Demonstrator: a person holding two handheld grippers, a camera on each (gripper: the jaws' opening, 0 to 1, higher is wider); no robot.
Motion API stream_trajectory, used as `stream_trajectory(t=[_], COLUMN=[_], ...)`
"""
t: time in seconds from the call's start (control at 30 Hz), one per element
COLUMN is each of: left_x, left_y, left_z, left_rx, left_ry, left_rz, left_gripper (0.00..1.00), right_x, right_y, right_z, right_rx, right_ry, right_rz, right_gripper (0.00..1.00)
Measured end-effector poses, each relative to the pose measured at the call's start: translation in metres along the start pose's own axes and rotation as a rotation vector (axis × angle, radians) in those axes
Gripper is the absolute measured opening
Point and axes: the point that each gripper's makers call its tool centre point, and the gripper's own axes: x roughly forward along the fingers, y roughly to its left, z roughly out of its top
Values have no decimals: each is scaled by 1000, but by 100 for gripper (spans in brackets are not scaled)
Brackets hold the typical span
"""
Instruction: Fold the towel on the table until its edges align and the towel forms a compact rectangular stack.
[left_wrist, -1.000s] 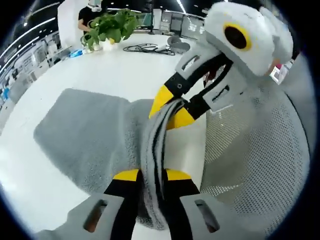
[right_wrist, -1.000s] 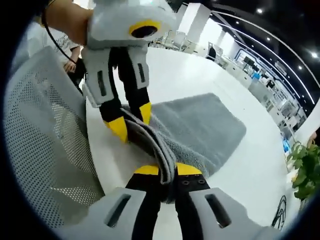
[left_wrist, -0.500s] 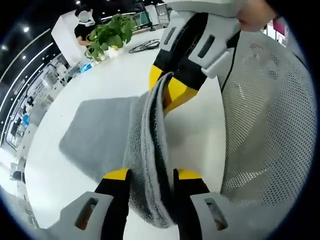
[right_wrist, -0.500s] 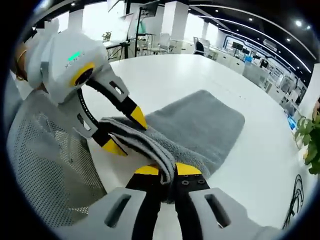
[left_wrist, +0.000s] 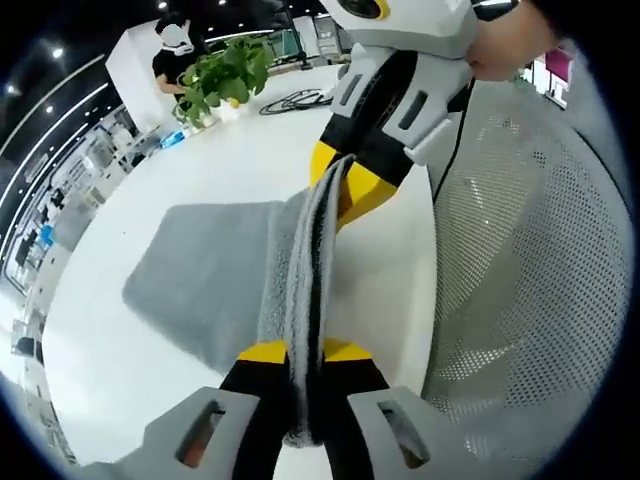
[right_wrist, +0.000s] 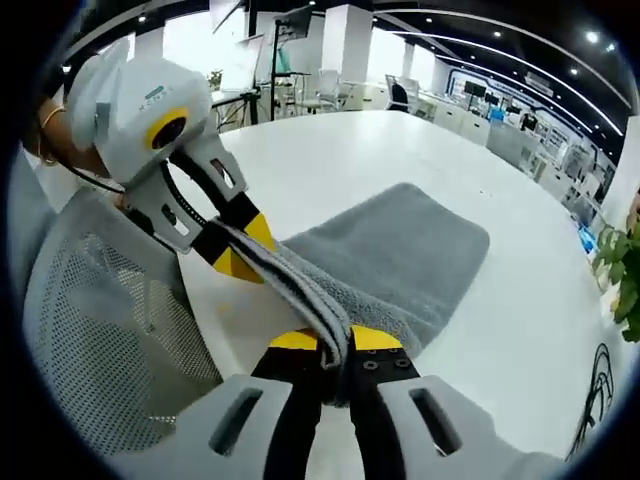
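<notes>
A grey towel (left_wrist: 205, 280) lies on the white table (left_wrist: 150, 200), its near edge bunched and lifted between both grippers. My left gripper (left_wrist: 303, 352) is shut on one end of that raised edge. The right gripper (left_wrist: 342, 180) comes in from the top of the left gripper view, clamped on the other end. In the right gripper view the towel (right_wrist: 400, 250) spreads flat behind the raised fold, my right gripper (right_wrist: 333, 340) is shut on it, and the left gripper (right_wrist: 240, 245) pinches the fold at the left.
A grey mesh chair back (left_wrist: 520, 260) stands close at the table's edge, also seen as the mesh chair back (right_wrist: 110, 330). A potted plant (left_wrist: 215, 75) and a black cable (left_wrist: 295, 100) sit at the table's far side. A person (left_wrist: 170, 45) stands beyond.
The towel edge between the grippers has drawn tighter and narrower. The left gripper's jaws have come closer together on the fold. Both cameras shifted slightly.
</notes>
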Motion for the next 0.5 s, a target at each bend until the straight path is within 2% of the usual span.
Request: stream_trajectory(t=[0.07,0.27,0.33,0.5], left_x=[0,-14,-20,-30], left_y=[-8,-21,-24,-36], left_z=[0,8,11,15], left_rx=[-30,-51,-87,-108], left_ry=[-2,-24,-39,-55], left_rz=[-47,-96,-99,-112], left_gripper=[9,9,9,8], right_x=[-4,-21,-27,-40], right_y=[2,14,19,30], right_z=[-2,-5,-7,-7], right_rx=[8,34,36,67], right_ry=[-1,-3,-1,-9], right_rz=[11,41,48,60], right_gripper=[6,6,6,6])
